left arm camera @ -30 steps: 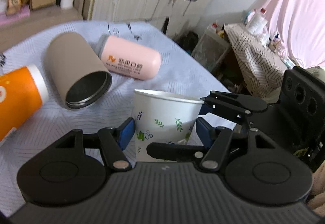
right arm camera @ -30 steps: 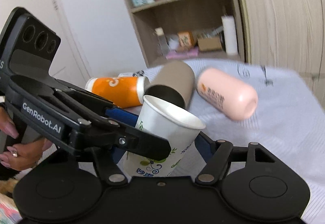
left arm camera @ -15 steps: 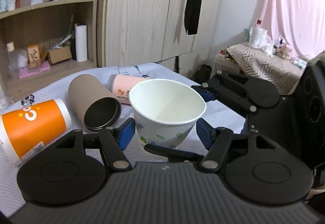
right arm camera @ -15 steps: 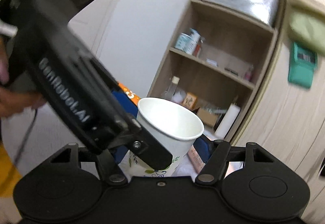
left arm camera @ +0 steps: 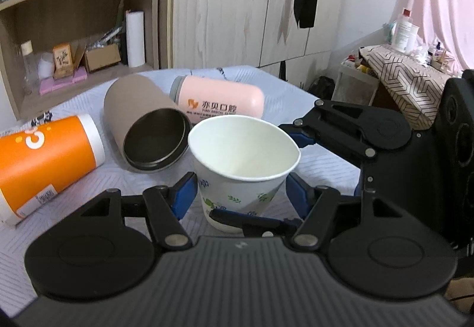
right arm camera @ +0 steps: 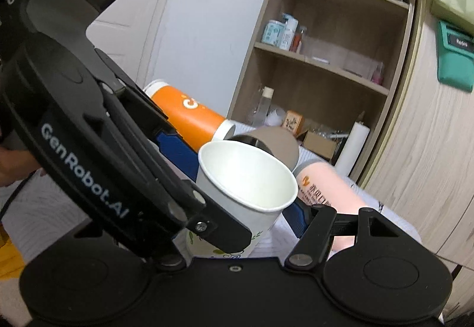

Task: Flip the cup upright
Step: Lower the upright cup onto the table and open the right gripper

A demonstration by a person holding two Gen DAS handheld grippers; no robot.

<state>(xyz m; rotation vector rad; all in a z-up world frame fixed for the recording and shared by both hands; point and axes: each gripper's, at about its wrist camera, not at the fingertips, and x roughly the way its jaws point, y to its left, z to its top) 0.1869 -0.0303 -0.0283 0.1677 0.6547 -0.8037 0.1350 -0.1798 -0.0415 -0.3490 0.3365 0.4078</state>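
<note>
A white paper cup with green leaf print (left arm camera: 241,170) stands mouth up, slightly squeezed, on the pale blue tablecloth (left arm camera: 320,161). My left gripper (left arm camera: 241,192) has its blue pads on both sides of the cup's lower body and appears shut on it. My right gripper (right arm camera: 237,187) also closes around the same cup (right arm camera: 246,187), one pad on each side. In the left wrist view the right gripper's fingers (left arm camera: 349,131) reach in from the right.
Three cups lie on their sides behind: an orange one (left arm camera: 41,161), a brown tumbler with a dark opening (left arm camera: 148,125) and a pink one (left arm camera: 219,101). A wooden shelf (left arm camera: 74,30) and wardrobe stand beyond the table. A cluttered side table (left arm camera: 400,69) is at right.
The paper cup was tilted and lifted between both grippers, its mouth turning toward the cameras; now it is lower, near the cloth, mouth up. Both grippers stayed on it.
</note>
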